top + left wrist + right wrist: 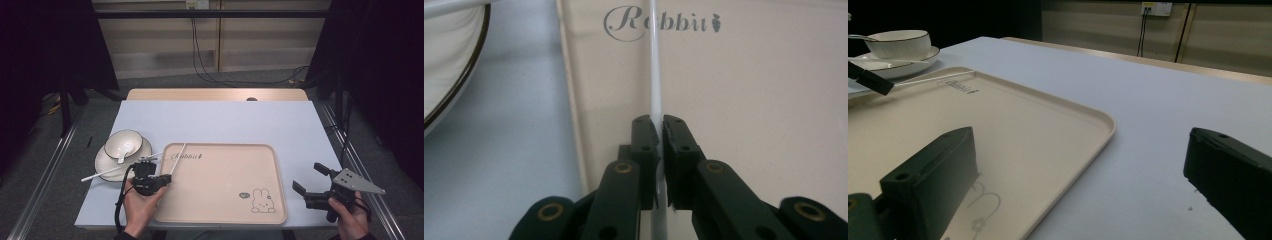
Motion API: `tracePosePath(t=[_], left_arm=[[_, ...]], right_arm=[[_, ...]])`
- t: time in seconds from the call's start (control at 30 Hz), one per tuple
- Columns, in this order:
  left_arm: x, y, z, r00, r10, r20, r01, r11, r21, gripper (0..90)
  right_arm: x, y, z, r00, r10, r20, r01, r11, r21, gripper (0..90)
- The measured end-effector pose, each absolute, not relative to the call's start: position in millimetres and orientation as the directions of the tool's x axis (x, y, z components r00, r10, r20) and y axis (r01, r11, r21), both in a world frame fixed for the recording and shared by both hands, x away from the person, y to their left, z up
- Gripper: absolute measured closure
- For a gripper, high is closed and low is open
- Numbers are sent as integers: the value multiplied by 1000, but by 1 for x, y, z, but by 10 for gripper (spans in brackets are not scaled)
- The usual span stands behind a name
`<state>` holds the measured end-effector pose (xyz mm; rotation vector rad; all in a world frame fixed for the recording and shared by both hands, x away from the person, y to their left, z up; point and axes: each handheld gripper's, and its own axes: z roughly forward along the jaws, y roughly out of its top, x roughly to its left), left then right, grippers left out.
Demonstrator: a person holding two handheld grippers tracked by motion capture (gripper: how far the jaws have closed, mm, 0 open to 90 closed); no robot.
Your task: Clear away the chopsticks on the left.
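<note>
Chopstick (pixel 654 65), white and thin, is sitting pinched between the jaws of the left gripper (pixel 659 122), which are closing tight on its near end. Its shaft is running forward over the left part of the beige tray (pixel 220 205), past the "Rabbit" lettering (pixel 659 22); in the high view the far tip is reaching just beyond the tray's back rim. Whether the stick is hanging clear of the tray floor or brushing it, I cannot tell.

Second chopstick (pixel 107 171) is lying across the near edge of the saucer (pixel 102 160), just left of the tray, its end sticking out over the white table (pixel 225 122). Bowl (pixel 123 141) is standing on the saucer with a spoon (pixel 123 155) leaning inside it.

Right gripper (pixel 312 182) is waiting over the table off the tray's right edge, jaws standing wide apart and holding nothing.

Judgement: step in hand looks like carrying one chopstick, either onto the tray or off it; which way cannot be read from this moment. If placing, next move is calling for lowering the stick flat inside the rim, then easing the jaws apart without flicking it. Thin round shaft is likely rolling once freed, so a level set-down matters. Other chopstick is probably following.
</note>
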<state>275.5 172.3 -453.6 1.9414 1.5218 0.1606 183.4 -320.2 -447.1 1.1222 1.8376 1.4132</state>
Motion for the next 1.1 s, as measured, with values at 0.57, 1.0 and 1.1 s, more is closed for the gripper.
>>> tracePosePath(t=[0.57, 1.0, 1.1], left_arm=[[275, 170, -460, 303, 908, -290, 842, -112, 528, 826], [272, 175, -452, 444, 867, -224, 771, -242, 590, 522], [269, 178, -447, 500, 831, -242, 725, -250, 642, 448]], right_arm=[[184, -320, -447, -500, 864, 59, 284, 98, 954, 4], [184, -320, -447, -503, 862, 57, 279, 100, 955, 4], [183, -320, -447, -503, 862, 59, 281, 99, 954, 4]])
